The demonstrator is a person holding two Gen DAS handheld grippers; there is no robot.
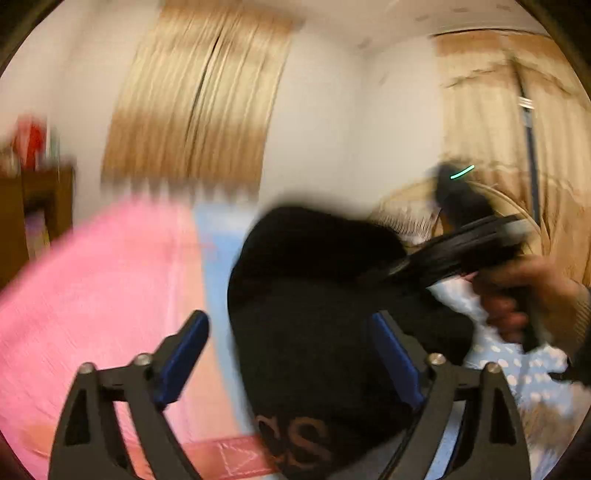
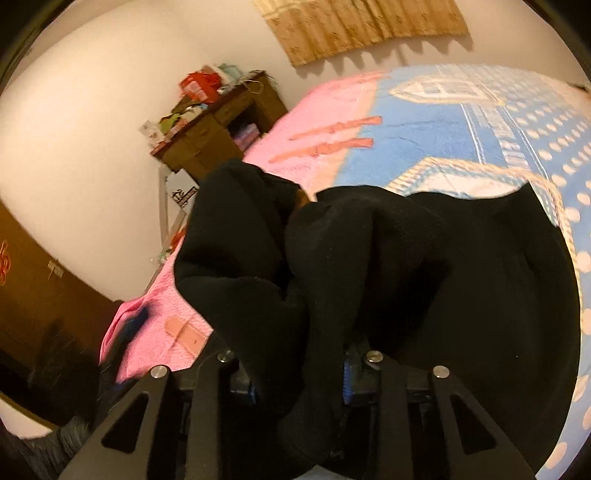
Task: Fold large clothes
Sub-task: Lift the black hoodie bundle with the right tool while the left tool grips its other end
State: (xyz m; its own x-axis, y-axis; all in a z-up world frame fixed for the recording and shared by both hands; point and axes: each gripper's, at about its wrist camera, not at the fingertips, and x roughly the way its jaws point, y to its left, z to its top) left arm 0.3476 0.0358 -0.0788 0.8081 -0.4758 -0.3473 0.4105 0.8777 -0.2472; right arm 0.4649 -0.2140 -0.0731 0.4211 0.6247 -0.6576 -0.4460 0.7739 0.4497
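Between right gripper pads, black garment, bunched over bedspread

A home bedroom: a bed under a pink-and-blue blanket, tan curtains, a cluttered wooden nightstand.

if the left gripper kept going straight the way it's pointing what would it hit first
Most likely the black garment: it fills the space just ahead of the open left gripper, lying on the pink and blue bedspread. The frame is blurred, so depth is uncertain.
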